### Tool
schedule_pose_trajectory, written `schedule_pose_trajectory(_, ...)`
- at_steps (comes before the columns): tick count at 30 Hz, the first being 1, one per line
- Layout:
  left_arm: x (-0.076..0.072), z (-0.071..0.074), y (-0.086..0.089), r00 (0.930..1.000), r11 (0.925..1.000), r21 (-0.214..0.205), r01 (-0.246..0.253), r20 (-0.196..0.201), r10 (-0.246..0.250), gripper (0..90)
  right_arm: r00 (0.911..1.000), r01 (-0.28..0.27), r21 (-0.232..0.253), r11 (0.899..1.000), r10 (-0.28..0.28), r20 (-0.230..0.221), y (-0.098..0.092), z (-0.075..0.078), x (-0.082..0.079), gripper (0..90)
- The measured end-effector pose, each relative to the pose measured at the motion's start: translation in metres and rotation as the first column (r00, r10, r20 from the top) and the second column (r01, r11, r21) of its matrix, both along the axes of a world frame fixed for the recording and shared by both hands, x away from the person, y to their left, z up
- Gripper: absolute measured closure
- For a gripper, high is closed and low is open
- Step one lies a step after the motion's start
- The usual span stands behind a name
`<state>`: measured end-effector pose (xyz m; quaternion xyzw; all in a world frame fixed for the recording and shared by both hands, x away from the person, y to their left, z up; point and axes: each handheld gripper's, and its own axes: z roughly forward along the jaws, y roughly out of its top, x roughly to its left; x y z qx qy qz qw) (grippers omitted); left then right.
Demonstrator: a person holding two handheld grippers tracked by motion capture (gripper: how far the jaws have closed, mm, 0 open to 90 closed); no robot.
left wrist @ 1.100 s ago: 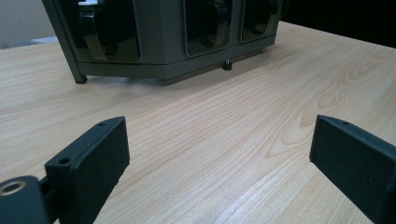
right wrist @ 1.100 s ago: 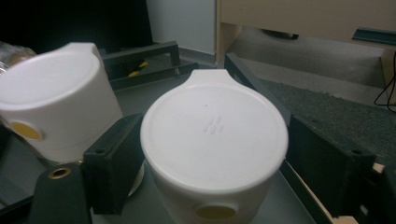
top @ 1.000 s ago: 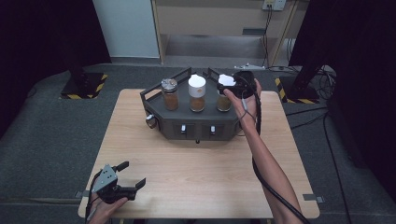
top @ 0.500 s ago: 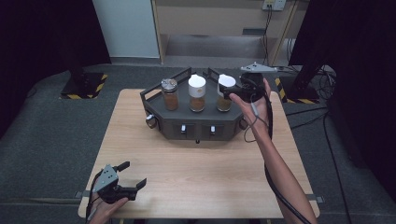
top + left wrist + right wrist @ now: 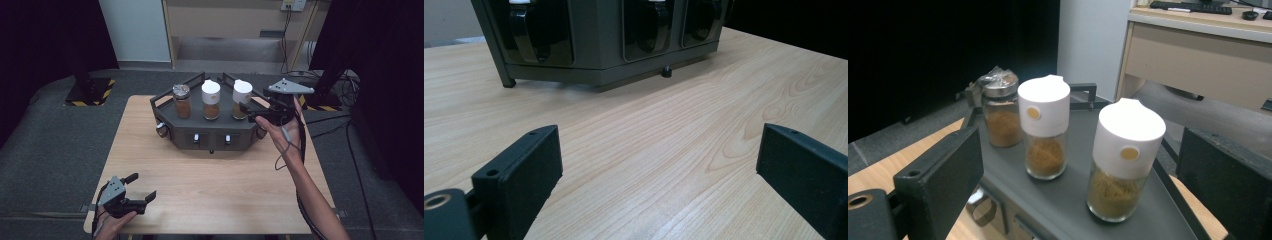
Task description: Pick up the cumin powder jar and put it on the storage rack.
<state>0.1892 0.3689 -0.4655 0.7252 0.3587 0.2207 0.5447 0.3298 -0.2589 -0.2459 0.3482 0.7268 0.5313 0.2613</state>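
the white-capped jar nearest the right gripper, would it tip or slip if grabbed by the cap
The jar is tall and narrow with a big white cap, so a push up high would probably tip it. Its clear body looks like glass: likely smooth, breakable, fairly heavy. It looks more than half full of brown powder, which should steady its base.

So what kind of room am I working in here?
Probably a lab or recording setup, not a kitchen: black curtains around a lone wooden table, hazard-striped stand bases on grey carpet, and an office desk behind.
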Motion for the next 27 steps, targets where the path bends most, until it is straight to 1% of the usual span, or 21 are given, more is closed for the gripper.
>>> schedule_pose_trajectory(1, 0.0, 0.0, 0.0, 1.0, 1.0, 0.0, 0.001, -0.001, -0.001, 3.3, 1.0, -0.005, 0.006, 1.0, 0.005, -0.001, -0.003, -0.001, -0.002, 4.9)
schedule_pose_trajectory(3, 0.001, 0.0, -0.001, 1.0, 1.0, 0.006, 0.004, -0.004, -0.004, 3.3, 1.0, -0.007, 0.002, 1.0, 0.007, 0.005, -0.006, -0.004, -0.008, 4.9)
schedule_pose_trajectory(5, 0.001, 0.0, -0.001, 1.0, 1.0, 0.002, 0.005, 0.001, -0.005, 3.3, 0.9997, -0.023, 0.015, 1.0, 0.023, 0.002, -0.012, -0.008, -0.012, 4.9)
schedule_pose_trajectory(8, 0.0, 0.001, -0.001, 1.0, 0.9999, 0.014, 0.008, 0.0, -0.008, 3.3, 0.9992, -0.036, 0.024, 0.999, 0.035, 0.02, -0.019, -0.015, -0.023, 4.8)
schedule_pose_trajectory(9, 0.0, 0.0, -0.001, 1.0, 0.9999, 0.007, 0.007, 0.002, -0.007, 3.3, 0.999, -0.038, 0.023, 0.999, 0.037, 0.026, -0.021, -0.017, -0.026, 4.8)
schedule_pose_trajectory(10, 0.0, 0.0, -0.001, 1.0, 0.9999, 0.007, 0.007, 0.002, -0.007, 3.3, 0.999, -0.038, 0.023, 0.999, 0.037, 0.026, -0.021, -0.017, -0.026, 4.8)
schedule_pose_trajectory(11, 0.0, 0.0, -0.001, 1.0, 0.9999, 0.008, 0.007, 0.002, -0.007, 3.3, 0.9989, -0.037, 0.024, 0.999, 0.037, 0.028, -0.024, -0.02, -0.031, 4.7)
schedule_pose_trajectory(13, 0.0, 0.0, 0.0, 1.0, 0.9999, 0.012, 0.007, 0.001, -0.007, 3.3, 0.9988, -0.043, 0.044, 0.998, 0.042, 0.027, -0.029, -0.027, -0.038, 4.7)
schedule_pose_trajectory(16, 0.0, -0.001, 0.0, 0.9999, 1.0, 0.002, 0.009, 0.006, -0.009, 3.4, 0.9987, -0.044, 0.045, 0.998, 0.042, 0.029, -0.034, -0.034, -0.046, 4.7)
schedule_pose_trajectory(17, 0.0, 0.0, 0.0, 0.9999, 0.9999, 0.007, 0.009, 0.006, -0.009, 3.3, 0.9984, -0.05, 0.052, 0.997, 0.048, 0.029, -0.036, -0.038, -0.049, 4.7)
schedule_pose_trajectory(20, -0.001, 0.0, 0.0, 1.0, 1.0, 0.005, 0.006, 0.007, -0.006, 3.3, 0.9979, -0.053, 0.04, 0.998, 0.052, 0.038, -0.04, -0.045, -0.056, 4.4)
schedule_pose_trajectory(22, -0.001, -0.001, 0.001, 1.0, 1.0, -0.004, 0.005, 0.007, -0.005, 3.3, 0.9975, -0.058, 0.046, 0.997, 0.056, 0.044, -0.045, -0.051, -0.061, 4.1)
schedule_pose_trajectory(27, -0.001, 0.0, 0.001, 1.0, 1.0, 0.002, 0.004, 0.008, -0.004, 3.3, 0.9967, -0.061, 0.038, 0.997, 0.059, 0.056, -0.054, -0.062, -0.074, 4.7)
